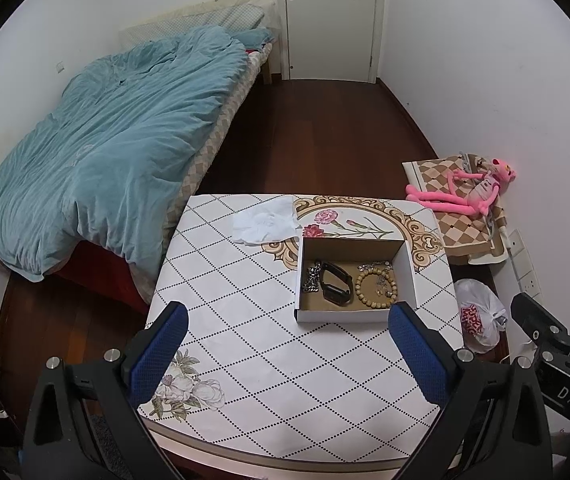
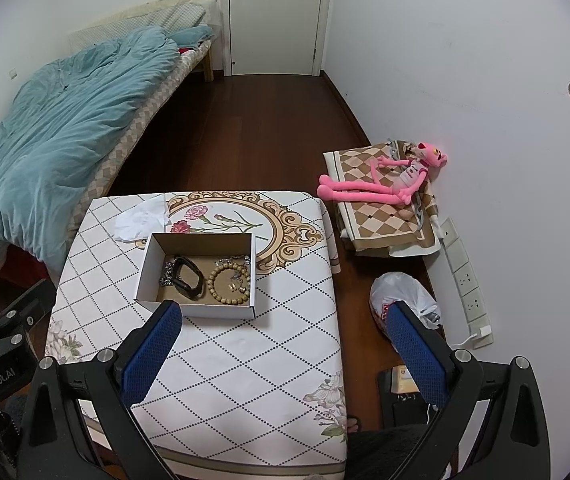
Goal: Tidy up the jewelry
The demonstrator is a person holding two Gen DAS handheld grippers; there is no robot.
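**All jewelry in the box**

On the table (image 1: 245,340): an open box (image 1: 407,276). Inside: black watch (image 1: 337,286), bead bracelet (image 1: 377,284), silver chain (image 1: 312,278). Left gripper (image 1: 289,354) and right gripper (image 2: 281,354): wide open, holding nothing, well back. Seems nearly done. Next, maybe: check, then pull away.

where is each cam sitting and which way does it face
Left wrist: on the left tool, above the table's near edge, facing the box, bed and door; the right tool shows at right.
Right wrist: on the right tool, further right, same heading; the left tool shows at left.
Shared: box, table, pink plush.
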